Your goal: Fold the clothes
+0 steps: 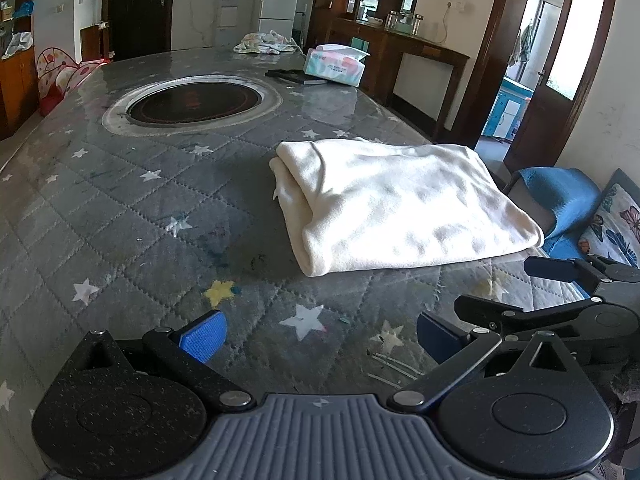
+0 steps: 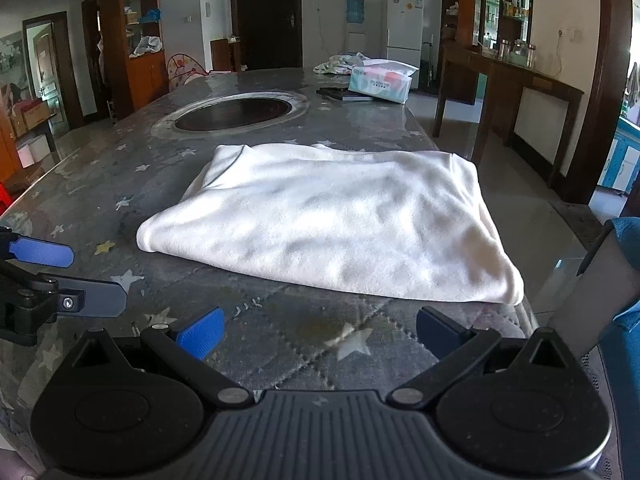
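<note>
White cloth (image 2: 332, 224) — a folded garment — lies flat on the grey star-patterned table cover (image 1: 132, 216), ahead of both sets of jaws and touched by neither. Left gripper (image 1: 320, 338) has its blue-padded jaws spread wide, nothing between them; right gripper (image 2: 318, 332) likewise, wide and empty. Far beyond the jaws sits a tissue pack (image 2: 380, 80) — its printed lettering is too small to read.

Soft daylight from the doorway (image 1: 576, 40), glare on the tabletop (image 1: 328, 100), fisheye-bent, dark-vignetted edges.
</note>
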The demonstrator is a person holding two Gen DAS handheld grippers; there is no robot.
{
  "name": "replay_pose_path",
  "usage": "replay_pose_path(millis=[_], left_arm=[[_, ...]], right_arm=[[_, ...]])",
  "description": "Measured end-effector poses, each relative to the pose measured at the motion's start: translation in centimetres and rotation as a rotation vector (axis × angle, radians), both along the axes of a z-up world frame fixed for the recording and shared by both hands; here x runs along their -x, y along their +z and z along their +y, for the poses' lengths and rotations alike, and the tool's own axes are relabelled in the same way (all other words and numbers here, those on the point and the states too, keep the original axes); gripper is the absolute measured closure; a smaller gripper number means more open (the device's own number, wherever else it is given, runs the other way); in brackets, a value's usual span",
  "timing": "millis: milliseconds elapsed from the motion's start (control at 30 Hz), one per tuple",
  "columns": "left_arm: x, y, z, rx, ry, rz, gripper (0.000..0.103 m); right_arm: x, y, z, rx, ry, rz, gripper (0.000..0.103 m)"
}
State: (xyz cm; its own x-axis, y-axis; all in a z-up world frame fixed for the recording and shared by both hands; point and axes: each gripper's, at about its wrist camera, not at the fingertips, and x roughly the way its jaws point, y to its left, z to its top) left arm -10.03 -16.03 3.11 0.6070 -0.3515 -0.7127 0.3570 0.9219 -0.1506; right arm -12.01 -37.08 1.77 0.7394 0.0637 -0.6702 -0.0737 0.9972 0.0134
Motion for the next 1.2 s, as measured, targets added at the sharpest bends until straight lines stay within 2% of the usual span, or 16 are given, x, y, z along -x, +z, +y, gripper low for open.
replay_pose_path(millis=[1200], left_arm=[[1.4,0.3,-1.0,-0.017,-0.005,-0.018,0.0]], right_arm=[[1.8,0.9,-0.3,-0.027,-0.033,-0.017,0.0]])
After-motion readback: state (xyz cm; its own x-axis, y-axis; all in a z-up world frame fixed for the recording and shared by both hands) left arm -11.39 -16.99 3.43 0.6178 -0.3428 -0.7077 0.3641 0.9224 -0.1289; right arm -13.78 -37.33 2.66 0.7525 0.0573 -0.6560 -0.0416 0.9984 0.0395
